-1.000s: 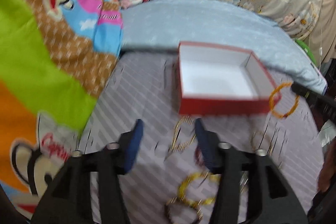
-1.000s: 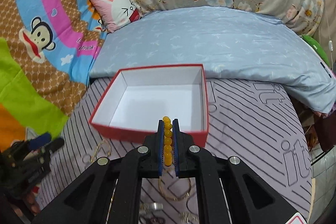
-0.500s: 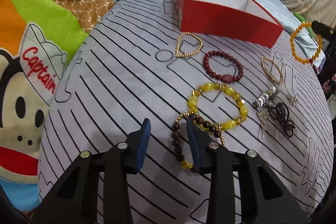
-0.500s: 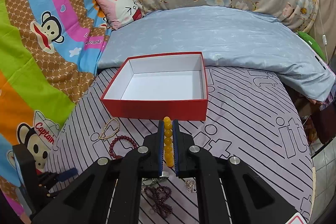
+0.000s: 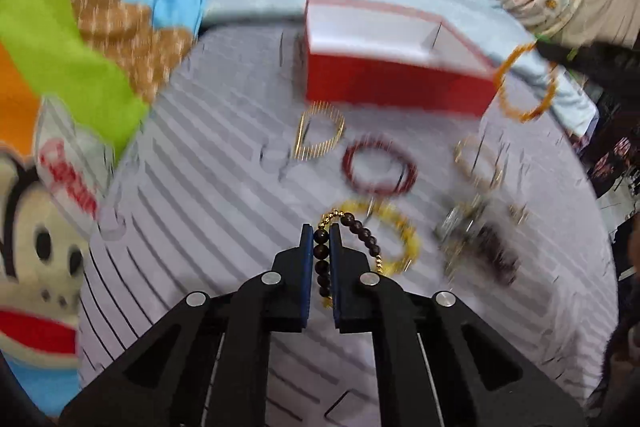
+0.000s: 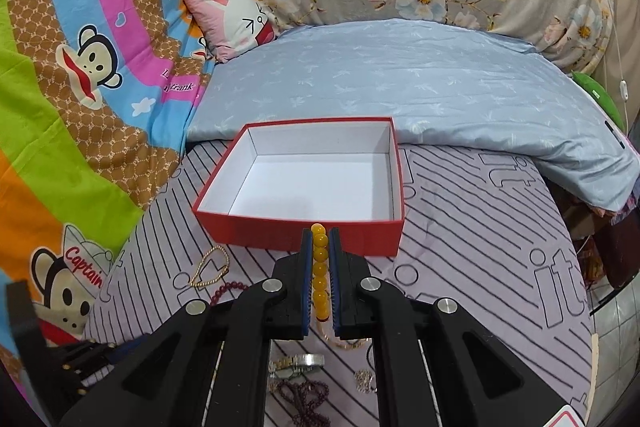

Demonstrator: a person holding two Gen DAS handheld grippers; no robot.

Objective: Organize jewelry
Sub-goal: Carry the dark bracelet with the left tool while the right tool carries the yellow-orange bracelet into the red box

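The left tool (image 5: 321, 239) has just been closing and now clamps a run of dark brown beads of the dark bead bracelet (image 5: 362, 231) between its blue pads; half a second ago those pads stood apart over the same bracelet on the bed. The free part of the bracelet loops out toward 1 o'clock from the tool tips, partly over the yellow bead bracelet (image 5: 404, 227), which lies on the striped sheet (image 5: 208, 211). The left view is blurred, so whether the bracelet has lifted clear of the sheet cannot be told. The right tool (image 6: 320, 239) is closed on the amber bead bracelet (image 6: 319, 267), as it was a second ago, and points at the near wall of the red box (image 6: 296, 231), which lies at 12 o'clock, just beyond the tips. The box interior is white and holds nothing. Remaining on the sheet: a gold chain (image 5: 320, 137) and a dark red bracelet (image 5: 378, 167) at 12 o'clock from the left tool, and further pieces toward 2 o'clock, too blurred to identify. Assessment: both tools are now loaded; the next step is probably carrying each bracelet over the box rim. Most of the sorting is not yet done.
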